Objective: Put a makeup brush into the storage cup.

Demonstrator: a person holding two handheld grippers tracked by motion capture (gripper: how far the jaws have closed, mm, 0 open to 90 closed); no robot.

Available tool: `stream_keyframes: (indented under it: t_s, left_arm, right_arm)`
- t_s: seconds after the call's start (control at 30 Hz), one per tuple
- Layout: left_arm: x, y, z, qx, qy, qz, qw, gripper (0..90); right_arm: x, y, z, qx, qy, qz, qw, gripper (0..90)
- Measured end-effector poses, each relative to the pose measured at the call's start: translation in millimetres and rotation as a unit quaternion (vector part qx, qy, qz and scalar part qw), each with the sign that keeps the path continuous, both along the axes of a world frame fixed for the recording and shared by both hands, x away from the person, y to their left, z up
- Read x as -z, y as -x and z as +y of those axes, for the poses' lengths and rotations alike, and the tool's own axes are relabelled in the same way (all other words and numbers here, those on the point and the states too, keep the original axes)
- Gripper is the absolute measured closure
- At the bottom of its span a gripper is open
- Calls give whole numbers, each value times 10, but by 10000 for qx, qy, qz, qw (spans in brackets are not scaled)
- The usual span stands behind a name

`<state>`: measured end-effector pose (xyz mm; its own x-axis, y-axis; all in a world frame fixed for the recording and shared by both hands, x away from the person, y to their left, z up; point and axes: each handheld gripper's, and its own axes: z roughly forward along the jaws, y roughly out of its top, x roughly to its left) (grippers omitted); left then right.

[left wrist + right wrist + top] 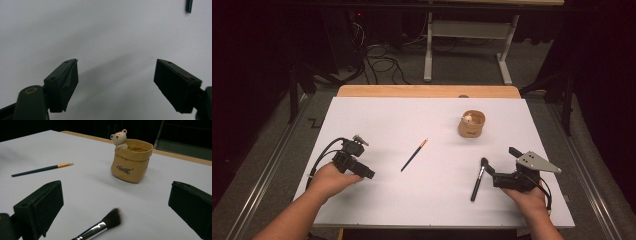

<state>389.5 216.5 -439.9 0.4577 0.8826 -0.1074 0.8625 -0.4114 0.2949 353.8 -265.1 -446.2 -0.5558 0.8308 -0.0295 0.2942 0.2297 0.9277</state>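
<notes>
A person's two hands rested on the near part of a white table, each holding black tongs. The right gripper, at the near right, had its jaws spread wide with nothing between them. A makeup brush lay on the table just to the left of it, close to its jaw tips but not touched by them. In the right gripper view the brush lay between and slightly ahead of the two jaws. It had a dark handle, a shiny silver collar and a soft dark tuft of bristles paling at the ends, the tuft pointing away from the person.

The left gripper, at the near left, was also open and empty, its jaws standing well apart above bare table. A thin paintbrush lay farther in, near the middle, between the two hands and well apart from both. It had a dark stem and a gold-orange tip.

Beyond the makeup brush stood a tan sack-shaped pot, upright, with dark lettering on its front and a small white bear perched at its rim.
</notes>
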Motion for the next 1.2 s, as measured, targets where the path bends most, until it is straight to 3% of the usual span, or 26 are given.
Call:
stream_keyframes:
  t_s: [0.17,0.6,0.8,0.93,1.2]
  left_arm:
    - [-18,-27,-78,37,92,1,10000,230]
    - [-63,-104,-364,390,95,21,9992,339]
    - [-97,-156,-485,491,110,-59,9987,354]
    - [-103,-200,-574,515,227,-111,9984,386]
    - [-82,-285,-801,666,186,-88,9976,439]
  right_arm:
    - [-1,-1,2,-20,1,-9,10000,3]
    - [-7,0,-5,-38,-25,-35,10000,3]
    - [-6,-3,-2,-45,-6,-36,10000,3]
    - [-11,-6,-7,-54,-13,-62,10000,3]
    - [-14,-3,-9,-60,-31,-66,10000,4]
